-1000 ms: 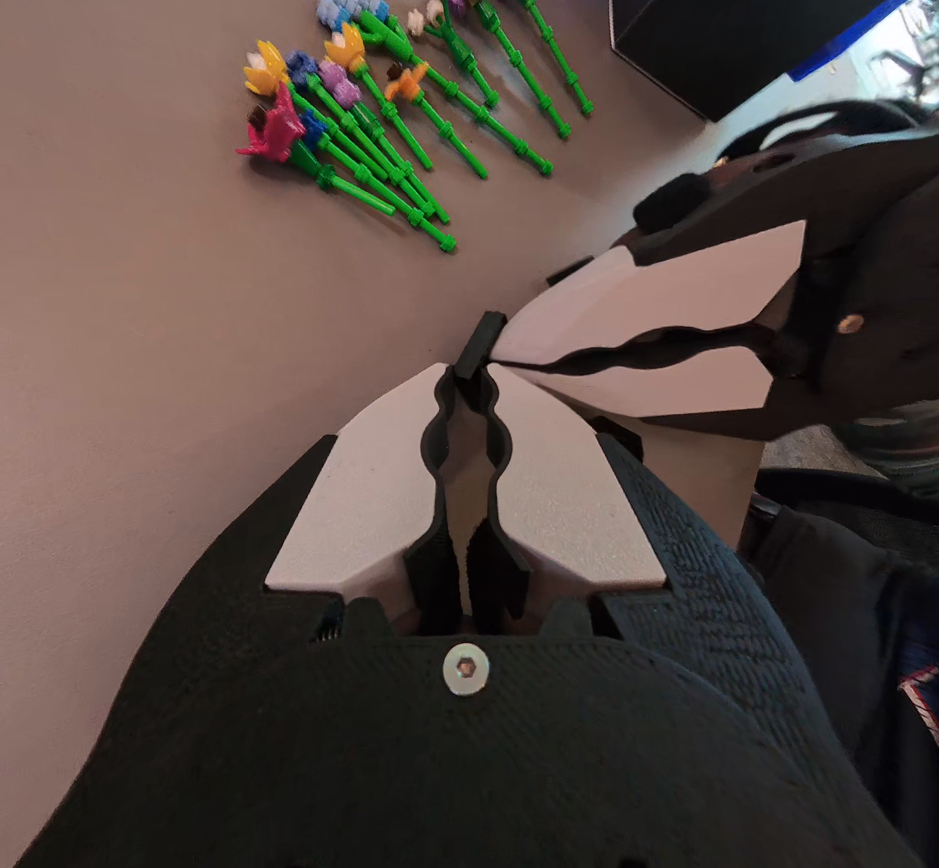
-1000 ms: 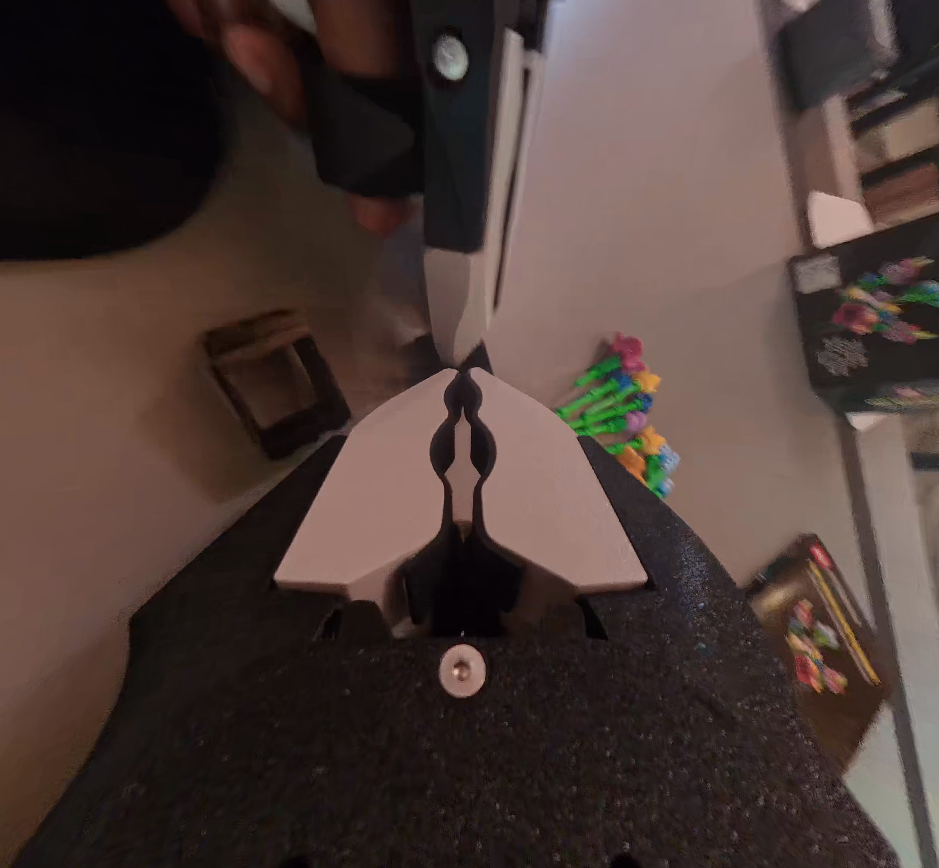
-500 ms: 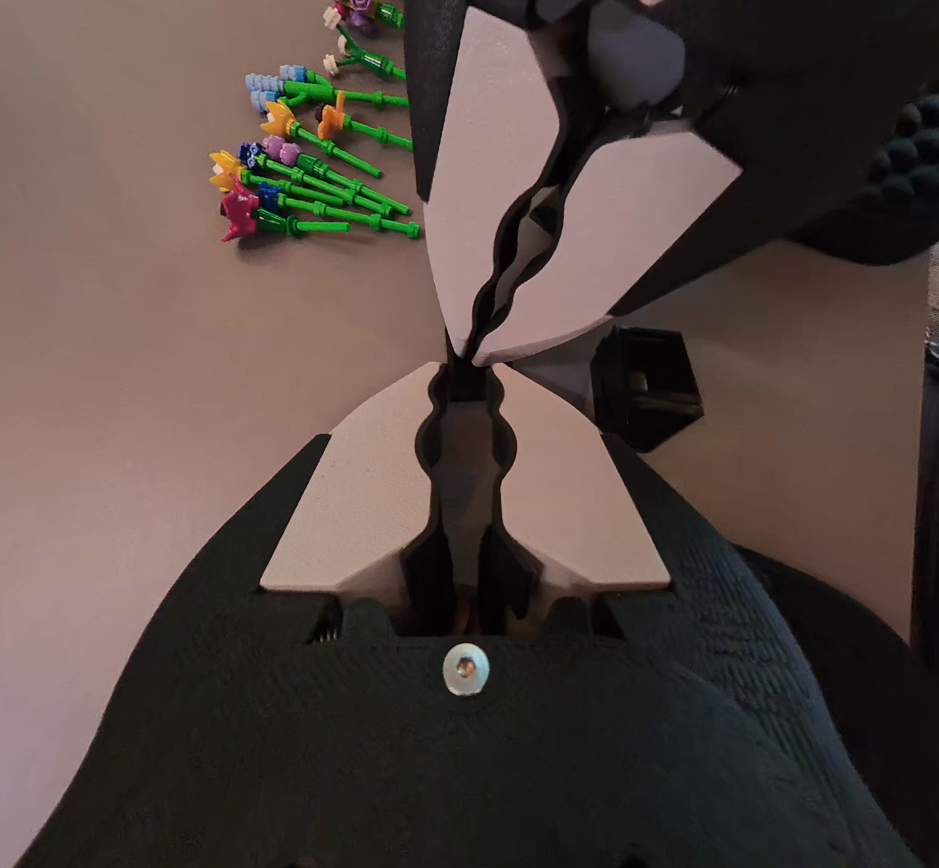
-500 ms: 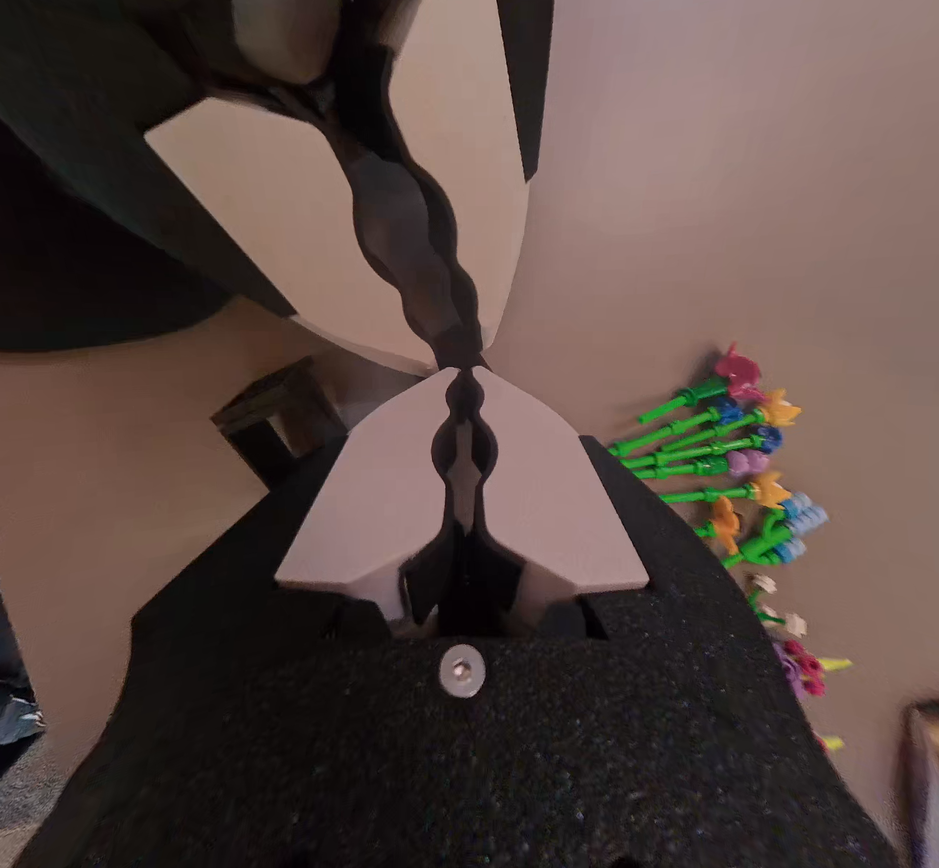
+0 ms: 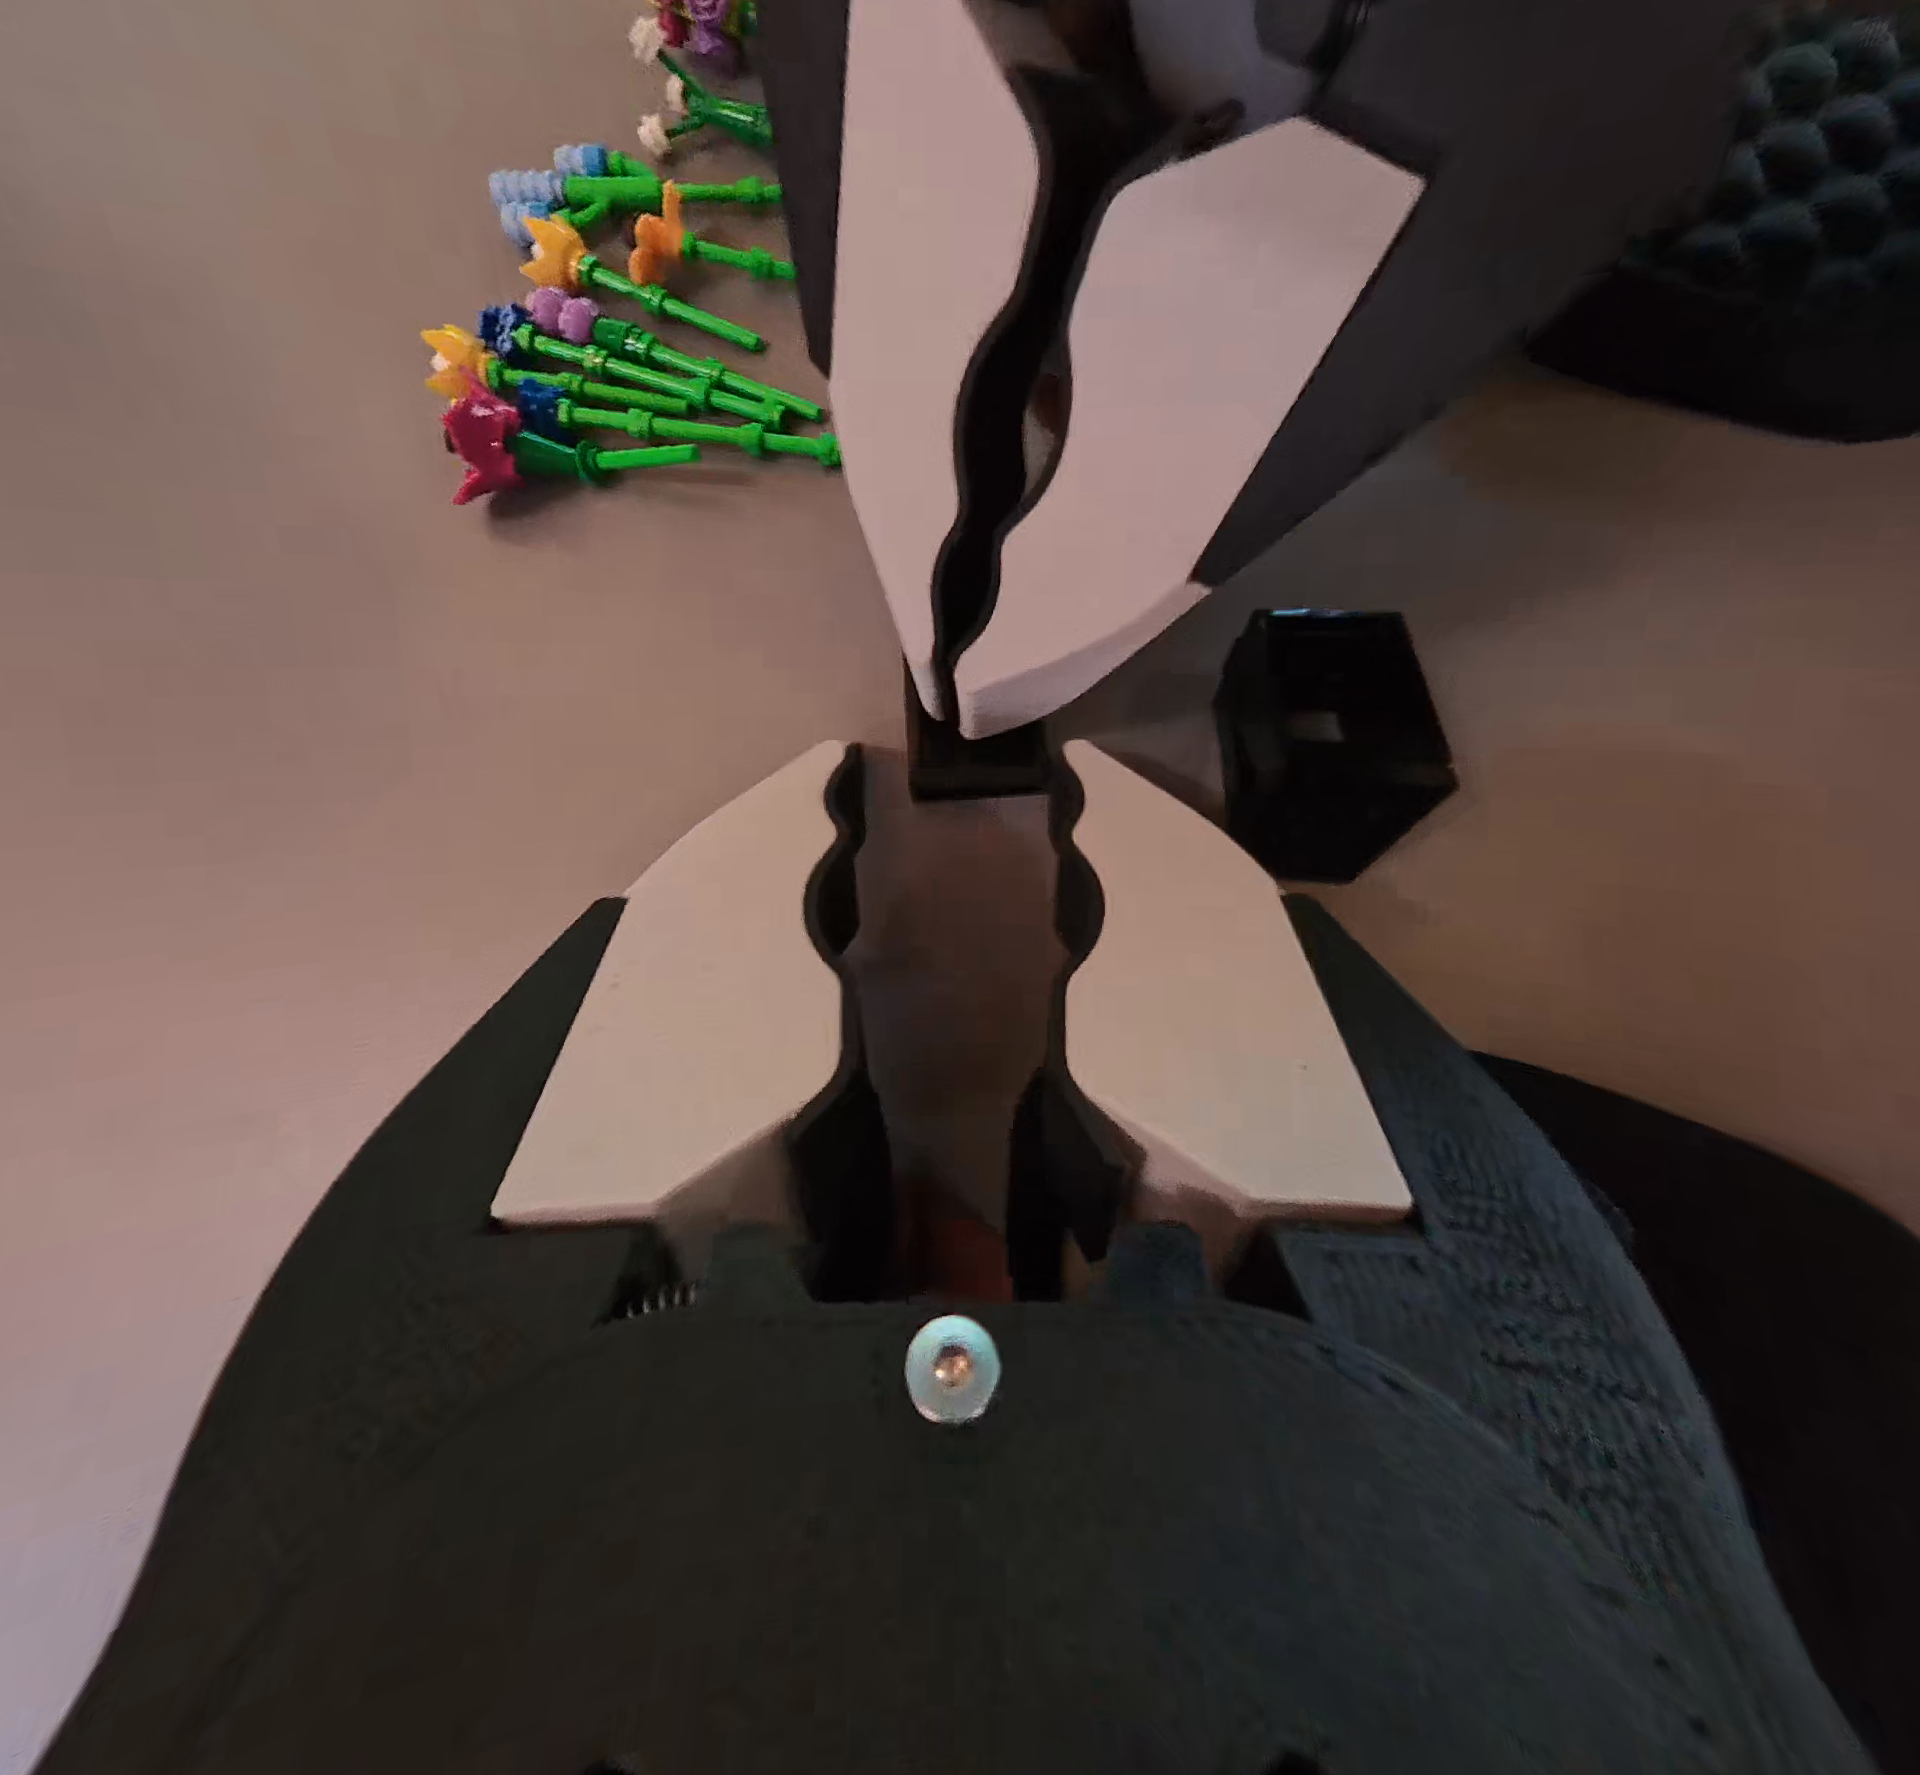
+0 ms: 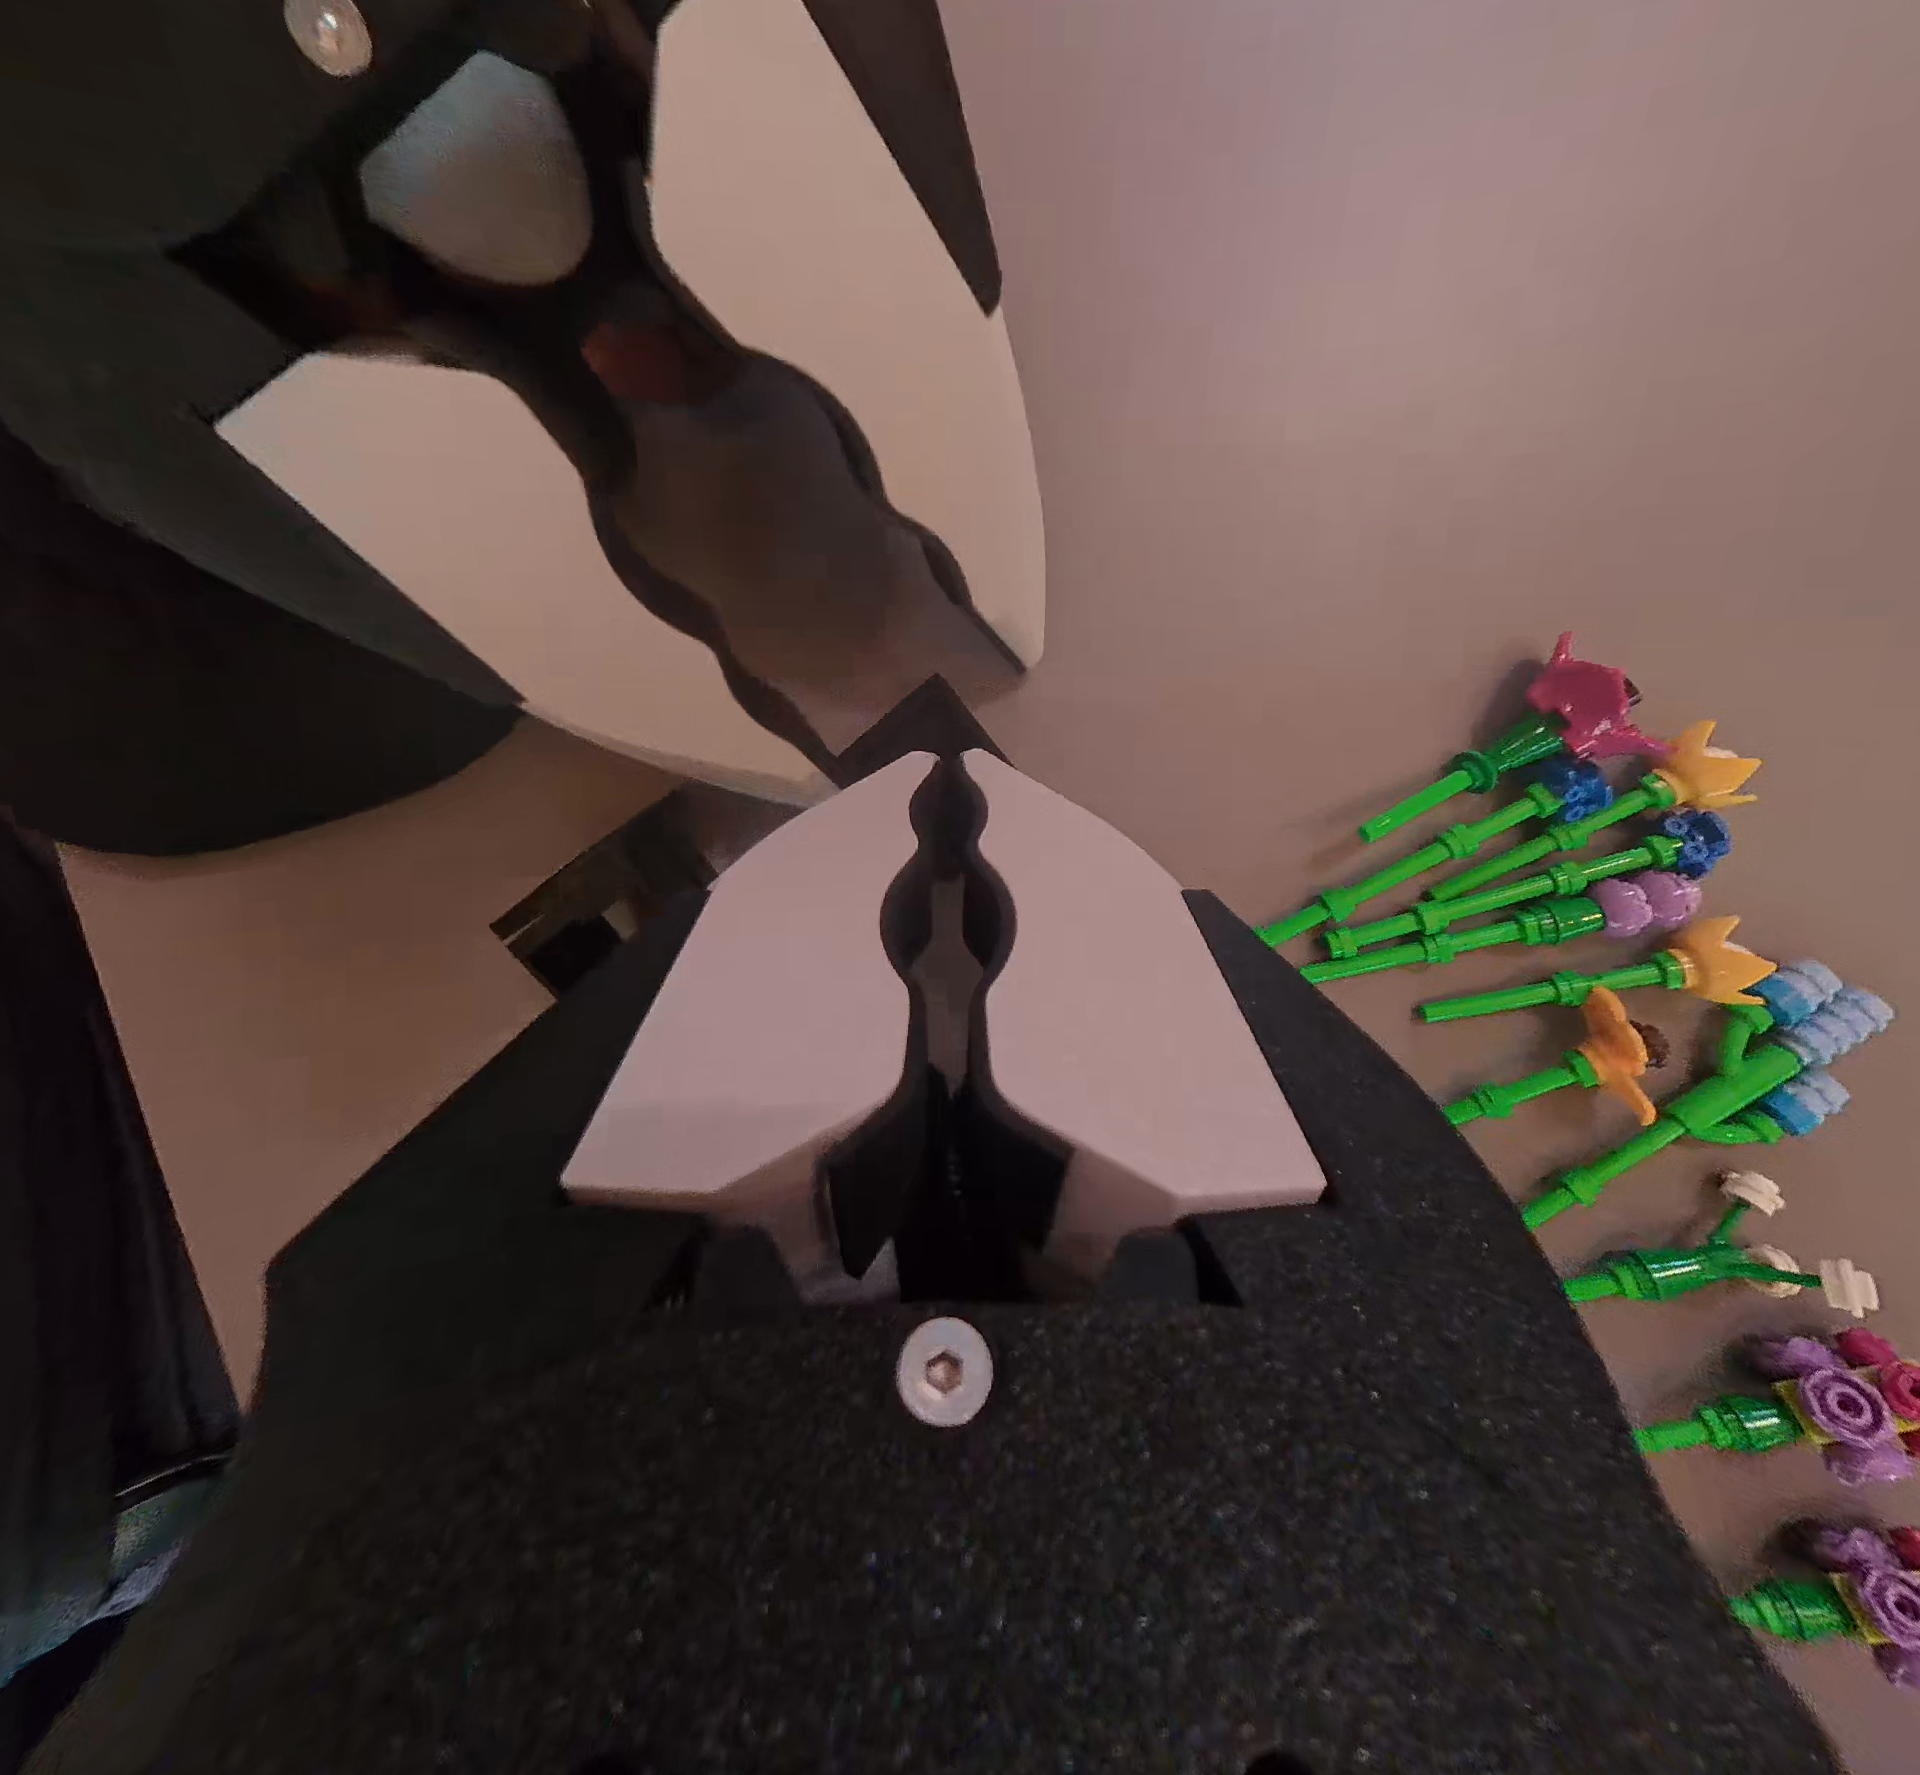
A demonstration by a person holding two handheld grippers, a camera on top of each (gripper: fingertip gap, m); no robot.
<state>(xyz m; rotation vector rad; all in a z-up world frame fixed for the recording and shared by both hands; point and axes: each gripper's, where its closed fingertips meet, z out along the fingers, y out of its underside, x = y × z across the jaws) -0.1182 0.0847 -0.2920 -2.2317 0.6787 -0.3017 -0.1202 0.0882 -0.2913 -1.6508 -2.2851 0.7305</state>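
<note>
My left gripper [image 5: 958, 761] is open, and its white fingers stand on either side of a small black block [image 5: 977, 764]. My right gripper [image 6: 951, 761] is shut on that block [image 6: 912, 719] at its fingertips. In the left wrist view the right gripper [image 5: 951, 702] comes down from above and meets the left one tip to tip. Both are held above a tan table [image 5: 260, 790]. A black hexagonal holder with a square hole [image 5: 1330, 749] sits on the table just right of the tips. It is partly hidden behind my right gripper in the right wrist view [image 6: 582, 904].
Several toy brick flowers with green stems [image 5: 623, 354] lie side by side on the table to the far left. They appear at the right edge of the right wrist view [image 6: 1558, 904]. A dark bumpy object [image 5: 1829, 219] lies at the far right.
My left gripper has opened and let go of the small black block. The right gripper has swung from the side to opposite the left one and still holds the block.
</note>
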